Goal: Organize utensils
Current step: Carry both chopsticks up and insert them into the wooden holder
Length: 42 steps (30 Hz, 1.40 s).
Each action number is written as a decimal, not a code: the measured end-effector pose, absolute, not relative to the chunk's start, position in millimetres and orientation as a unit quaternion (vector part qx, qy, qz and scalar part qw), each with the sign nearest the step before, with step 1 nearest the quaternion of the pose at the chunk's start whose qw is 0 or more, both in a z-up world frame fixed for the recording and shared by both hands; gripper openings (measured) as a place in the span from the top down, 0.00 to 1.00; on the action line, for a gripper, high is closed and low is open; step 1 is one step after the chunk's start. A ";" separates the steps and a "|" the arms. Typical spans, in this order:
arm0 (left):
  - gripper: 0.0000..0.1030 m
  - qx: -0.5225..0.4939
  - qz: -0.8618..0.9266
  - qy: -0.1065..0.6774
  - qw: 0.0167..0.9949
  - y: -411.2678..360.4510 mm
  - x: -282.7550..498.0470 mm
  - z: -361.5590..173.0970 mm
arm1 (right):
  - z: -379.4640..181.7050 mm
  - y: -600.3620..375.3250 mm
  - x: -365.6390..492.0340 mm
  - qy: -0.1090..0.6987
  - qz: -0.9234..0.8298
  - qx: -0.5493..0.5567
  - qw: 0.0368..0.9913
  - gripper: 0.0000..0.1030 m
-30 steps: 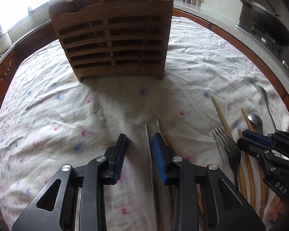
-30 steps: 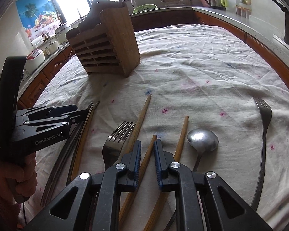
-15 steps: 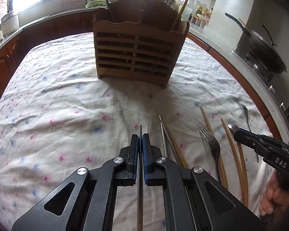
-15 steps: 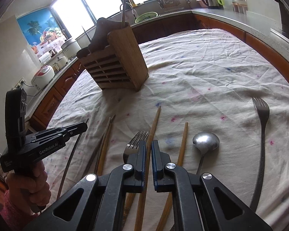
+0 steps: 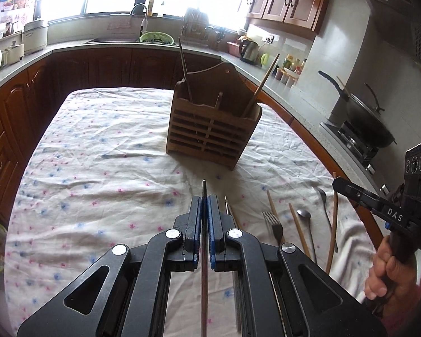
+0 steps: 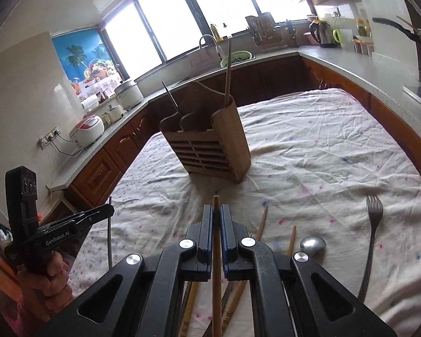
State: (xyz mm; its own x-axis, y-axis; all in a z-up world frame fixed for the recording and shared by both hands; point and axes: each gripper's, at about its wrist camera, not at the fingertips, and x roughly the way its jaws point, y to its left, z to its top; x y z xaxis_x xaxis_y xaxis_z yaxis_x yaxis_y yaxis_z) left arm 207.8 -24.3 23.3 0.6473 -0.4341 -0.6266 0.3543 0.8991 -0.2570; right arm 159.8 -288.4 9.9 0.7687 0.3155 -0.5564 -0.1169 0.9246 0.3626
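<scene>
"DAS" is read on the right gripper (image 5: 340, 183), "GenRobot.AI" on the left gripper (image 6: 109, 210). One chopstick is held per compartment in the rack (image 5: 213, 129) at frame centre. A metal chopstick (image 5: 204, 252) is pinched by the left gripper, a wood chopstick (image 6: 216, 266) by the right; other utensils lie lower right on the cloth (image 5: 98, 168).

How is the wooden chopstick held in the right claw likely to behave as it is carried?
The wooden chopstick looks thin and straight, so probably stiff and light. The right claw pinches it at one spot only, so it may pivot or slip.
</scene>
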 end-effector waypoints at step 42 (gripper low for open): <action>0.97 -0.103 -0.190 0.239 0.947 9.4 207.0 110.0 | 97.6 -290.6 167.1 0.168 0.106 0.153 0.968 0.95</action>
